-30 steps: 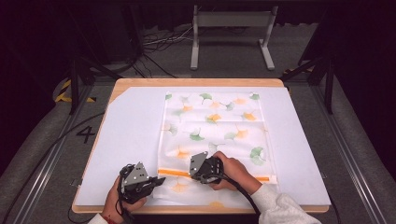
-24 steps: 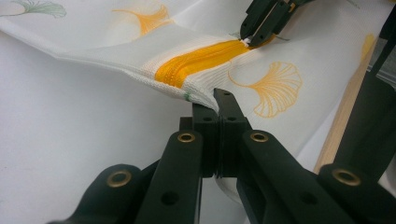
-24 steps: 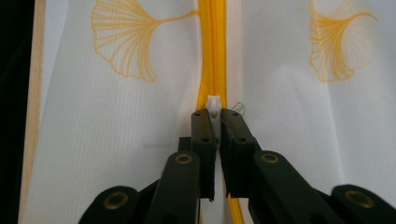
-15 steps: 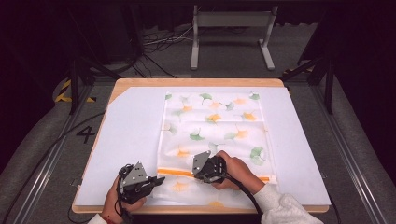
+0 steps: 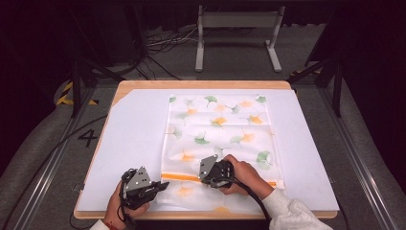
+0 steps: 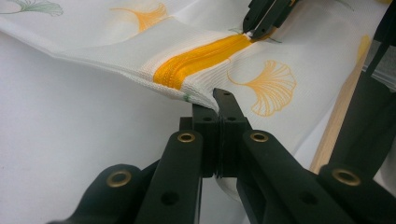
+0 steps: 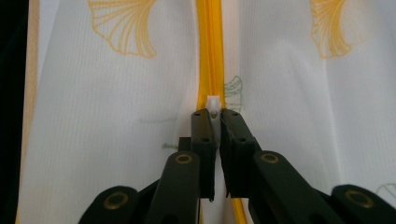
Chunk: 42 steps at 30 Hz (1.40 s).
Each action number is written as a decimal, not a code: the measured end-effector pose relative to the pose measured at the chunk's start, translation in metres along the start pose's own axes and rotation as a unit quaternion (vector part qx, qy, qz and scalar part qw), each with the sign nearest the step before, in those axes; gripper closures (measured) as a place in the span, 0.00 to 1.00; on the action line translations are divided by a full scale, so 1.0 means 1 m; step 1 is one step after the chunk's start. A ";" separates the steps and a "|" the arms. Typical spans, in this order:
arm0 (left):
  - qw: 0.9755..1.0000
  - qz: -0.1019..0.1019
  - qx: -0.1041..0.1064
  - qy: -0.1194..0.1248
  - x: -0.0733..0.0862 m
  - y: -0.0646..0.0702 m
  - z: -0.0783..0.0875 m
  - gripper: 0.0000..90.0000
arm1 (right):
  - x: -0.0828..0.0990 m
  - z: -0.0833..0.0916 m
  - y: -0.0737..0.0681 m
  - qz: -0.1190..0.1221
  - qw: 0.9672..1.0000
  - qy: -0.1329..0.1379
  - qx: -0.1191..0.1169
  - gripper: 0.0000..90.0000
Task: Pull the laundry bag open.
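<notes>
Near the bench's front left corner, the left claw [image 5: 160,184] is seen clamped on the end of the white mesh bag [image 5: 220,124], just where the orange zipper [image 5: 184,177] begins. Further right along the front edge, the right claw [image 7: 215,116] is closed on the white zipper pull [image 7: 213,103]. The bag is spread flat on the white sheet [image 5: 129,139] across the bench's middle.

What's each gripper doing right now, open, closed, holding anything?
Left gripper: closed on the edge of the mesh bag, at the end of its orange zipper.
Right gripper: closed on the white zipper pull.
</notes>
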State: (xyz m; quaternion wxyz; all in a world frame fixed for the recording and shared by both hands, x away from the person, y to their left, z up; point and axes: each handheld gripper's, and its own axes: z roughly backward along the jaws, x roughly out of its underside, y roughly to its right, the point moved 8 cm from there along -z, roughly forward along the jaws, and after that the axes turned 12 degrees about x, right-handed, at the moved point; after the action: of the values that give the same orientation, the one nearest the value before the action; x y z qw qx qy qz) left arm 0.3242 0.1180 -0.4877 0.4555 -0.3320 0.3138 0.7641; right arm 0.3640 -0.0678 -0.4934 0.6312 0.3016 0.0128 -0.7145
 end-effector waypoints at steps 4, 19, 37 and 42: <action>1.000 0.000 0.001 -0.001 0.000 0.000 0.000 0.98 | 0.003 0.002 0.001 -0.001 1.000 -0.001 -0.001 0.94; 1.000 -0.002 -0.001 -0.002 0.000 0.000 0.000 0.98 | 0.013 0.007 0.004 -0.005 1.000 -0.004 0.005 0.94; 1.000 -0.002 0.001 -0.004 0.001 0.001 0.000 0.98 | 0.025 0.013 0.007 -0.011 1.000 -0.012 0.010 0.94; 1.000 -0.001 0.003 -0.005 0.001 0.001 -0.001 0.98 | 0.029 0.016 0.008 -0.013 1.000 -0.016 0.009 0.94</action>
State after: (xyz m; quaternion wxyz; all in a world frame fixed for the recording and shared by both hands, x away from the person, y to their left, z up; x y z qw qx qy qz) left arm 0.3231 0.1176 -0.4889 0.4594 -0.3268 0.3135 0.7641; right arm 0.3638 -0.1013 -0.4909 0.6191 0.2961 0.0000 -0.7274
